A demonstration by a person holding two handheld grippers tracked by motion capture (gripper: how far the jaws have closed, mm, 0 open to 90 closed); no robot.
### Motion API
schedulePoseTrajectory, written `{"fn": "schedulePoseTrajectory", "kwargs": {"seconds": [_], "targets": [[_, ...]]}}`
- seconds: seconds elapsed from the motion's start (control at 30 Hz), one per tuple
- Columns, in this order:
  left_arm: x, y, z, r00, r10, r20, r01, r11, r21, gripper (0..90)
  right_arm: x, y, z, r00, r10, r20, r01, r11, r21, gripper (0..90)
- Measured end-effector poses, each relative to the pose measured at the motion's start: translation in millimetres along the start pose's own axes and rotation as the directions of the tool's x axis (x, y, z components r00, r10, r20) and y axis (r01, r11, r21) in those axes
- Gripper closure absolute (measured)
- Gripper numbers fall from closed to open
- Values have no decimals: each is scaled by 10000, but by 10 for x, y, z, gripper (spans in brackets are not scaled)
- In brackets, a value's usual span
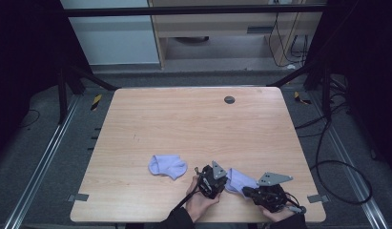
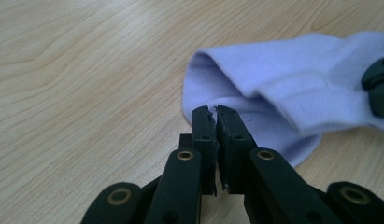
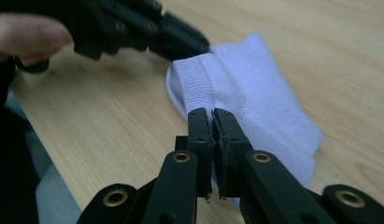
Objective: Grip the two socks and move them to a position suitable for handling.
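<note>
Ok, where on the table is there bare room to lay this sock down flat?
The whole far half of the table up to the dark round cap is bare, as is the left side beyond the loose sock. The near edge is crowded: both grippers grip the held sock.

No readable text, label or number anywhere (not even a brand).
</note>
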State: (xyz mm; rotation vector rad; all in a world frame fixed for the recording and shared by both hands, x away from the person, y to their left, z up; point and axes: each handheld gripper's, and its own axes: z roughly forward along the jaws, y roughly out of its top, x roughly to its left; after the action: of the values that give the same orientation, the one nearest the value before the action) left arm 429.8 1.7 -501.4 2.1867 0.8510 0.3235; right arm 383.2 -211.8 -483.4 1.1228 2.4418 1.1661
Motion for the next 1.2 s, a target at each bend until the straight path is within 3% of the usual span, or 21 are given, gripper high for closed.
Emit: {"fn": "schedulePoseTrajectory", "kwargs": {"seconds": [0.17,0.23,0.37,0.6,0.77,0.9,1.0,1.2], "targets": [[22,5,0,9999,6,141,-6,10000,32,866,-35,48,-53,9993,312,195,-296,9967,-759,867],[22,5,1,9998,53,170,-53,10000,27,869,-95,103,-75,9968,640,469,-572,9892,-1353,867],[18,7,0,9998,162,151,-163,9999,49,871,-175,167,-57,9897,1073,946,-898,9808,-1731,867],[15,10,1,9994,337,128,-338,9994,56,872,-295,224,26,9771,1377,1621,-1100,9795,-1689,864],[8,11,2,9993,372,102,-372,9993,53,871,-467,277,99,9603,1691,2219,-1344,9774,-1631,861],[4,10,1,9992,405,69,-405,9992,49,871,-601,314,198,9483,1664,2702,-1368,9827,-1249,856],[0,8,3,9990,439,50,-439,9990,26,871,-632,327,230,9443,1607,2870,-1336,9847,-1117,853],[1,9,4,9990,437,53,-437,9990,17,870,-733,353,256,9294,1697,3276,-1390,9836,-1152,849]]}}
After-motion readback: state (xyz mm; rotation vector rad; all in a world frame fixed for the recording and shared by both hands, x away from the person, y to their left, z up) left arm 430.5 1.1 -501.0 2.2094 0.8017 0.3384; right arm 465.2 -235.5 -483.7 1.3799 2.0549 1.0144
